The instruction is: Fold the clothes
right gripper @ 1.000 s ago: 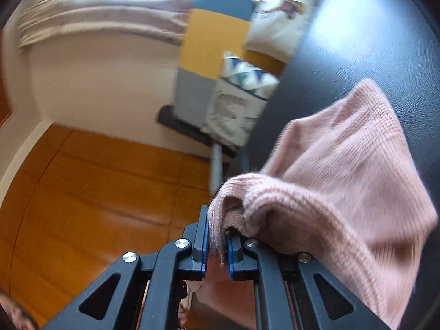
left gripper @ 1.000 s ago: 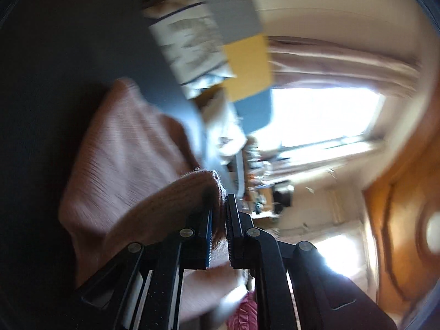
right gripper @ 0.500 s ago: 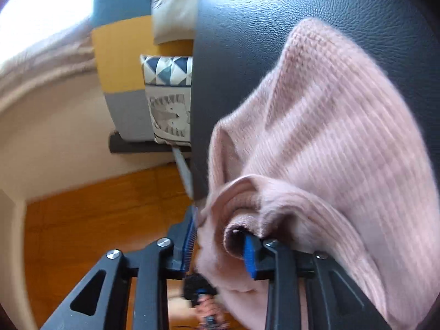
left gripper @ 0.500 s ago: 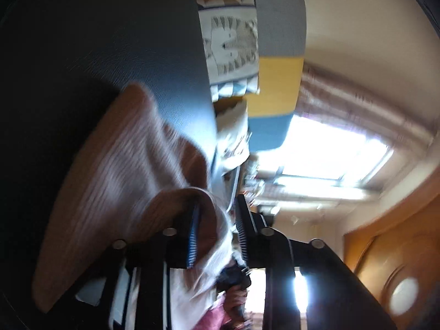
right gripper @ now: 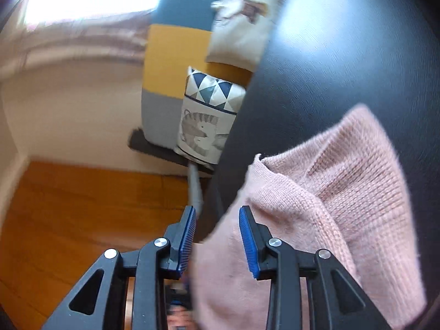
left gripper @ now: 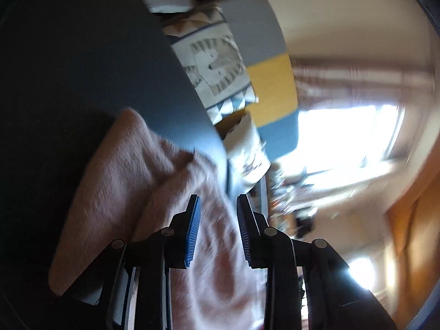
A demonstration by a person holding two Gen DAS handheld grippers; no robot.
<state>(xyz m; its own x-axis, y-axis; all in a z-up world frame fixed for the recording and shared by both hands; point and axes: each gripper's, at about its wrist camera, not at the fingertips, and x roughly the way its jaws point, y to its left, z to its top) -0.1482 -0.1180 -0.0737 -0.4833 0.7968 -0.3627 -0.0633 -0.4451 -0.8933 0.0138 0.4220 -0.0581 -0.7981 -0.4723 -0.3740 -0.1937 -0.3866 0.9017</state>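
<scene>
A pink knit sweater (right gripper: 343, 181) lies bunched on a dark leather surface (right gripper: 343, 55) and hangs over its edge. In the right wrist view my right gripper (right gripper: 217, 233) stands open, with loose sweater cloth hanging between its blue pads without being pinched. The left wrist view shows the same sweater (left gripper: 115, 187), blurred by motion. My left gripper (left gripper: 217, 220) is open too, and a fold of the knit passes behind its spread fingers.
A colour-block sofa back (right gripper: 176, 55) in blue, yellow and grey stands beyond the dark surface, with a printed cushion (right gripper: 206, 126) and a white cushion (right gripper: 242, 22). Orange wooden floor (right gripper: 82, 206) lies below. A bright window (left gripper: 343, 134) glares in the left wrist view.
Both grippers were shut on the sweater's edge one second ago; both have since opened and let the cloth go. The sweater has dropped and slackened against the dark surface.
</scene>
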